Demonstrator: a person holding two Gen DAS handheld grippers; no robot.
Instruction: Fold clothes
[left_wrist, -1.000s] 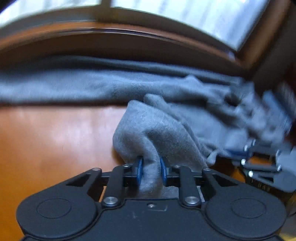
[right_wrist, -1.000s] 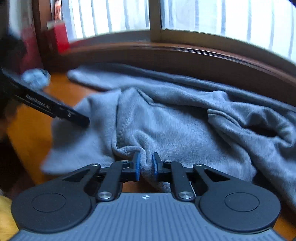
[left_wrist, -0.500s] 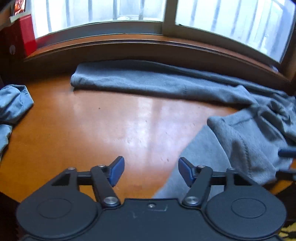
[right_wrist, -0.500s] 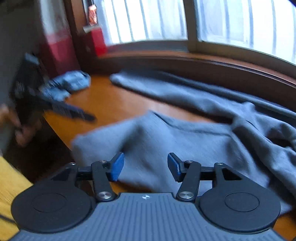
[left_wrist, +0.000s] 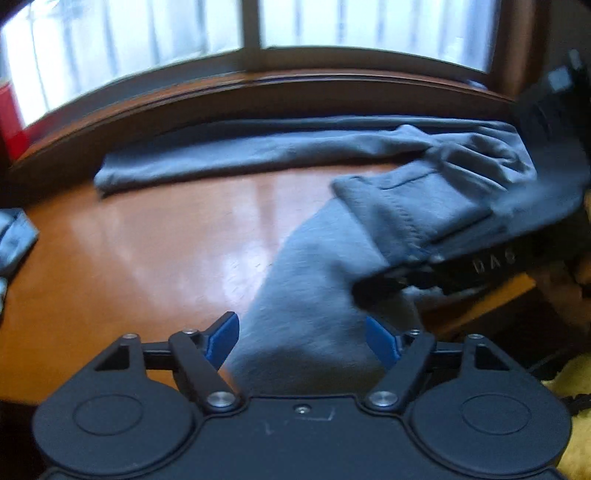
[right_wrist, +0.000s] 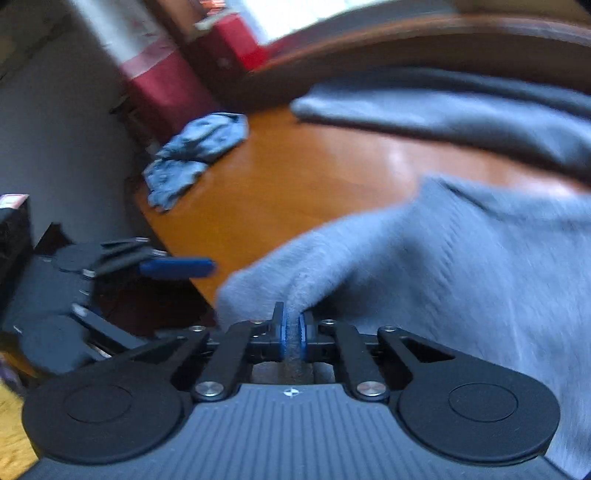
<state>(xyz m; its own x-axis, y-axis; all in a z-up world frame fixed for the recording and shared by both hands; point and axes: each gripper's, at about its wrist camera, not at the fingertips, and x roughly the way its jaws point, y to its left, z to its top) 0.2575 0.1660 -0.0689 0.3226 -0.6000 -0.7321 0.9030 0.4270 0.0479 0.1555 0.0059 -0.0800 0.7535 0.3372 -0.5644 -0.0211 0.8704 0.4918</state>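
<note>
A grey fleece garment (left_wrist: 317, 280) lies spread over the orange wooden table (left_wrist: 155, 251), with one long part (left_wrist: 258, 151) stretched along the far side under the window. My left gripper (left_wrist: 301, 339) is open, and a near flap of the garment lies between its blue fingers (left_wrist: 221, 338). My right gripper (right_wrist: 291, 328) is shut on a pinched fold of the grey garment (right_wrist: 461, 266) at the table's near edge. In the left wrist view the right gripper (left_wrist: 384, 286) shows blurred at the right, against the cloth.
A crumpled blue cloth (right_wrist: 195, 151) sits at the table's left end, also seen as the blue cloth (left_wrist: 14, 236) at the left border. A red box (right_wrist: 225, 44) stands by the wooden window sill (left_wrist: 295, 92). The table's near edge (right_wrist: 177, 243) drops off beside the left gripper's blue finger (right_wrist: 177, 267).
Both grippers were shut on cloth a second ago and then opened. Now the right has shut on a new fold near the edge. The left has moved right over a flap, still open.
</note>
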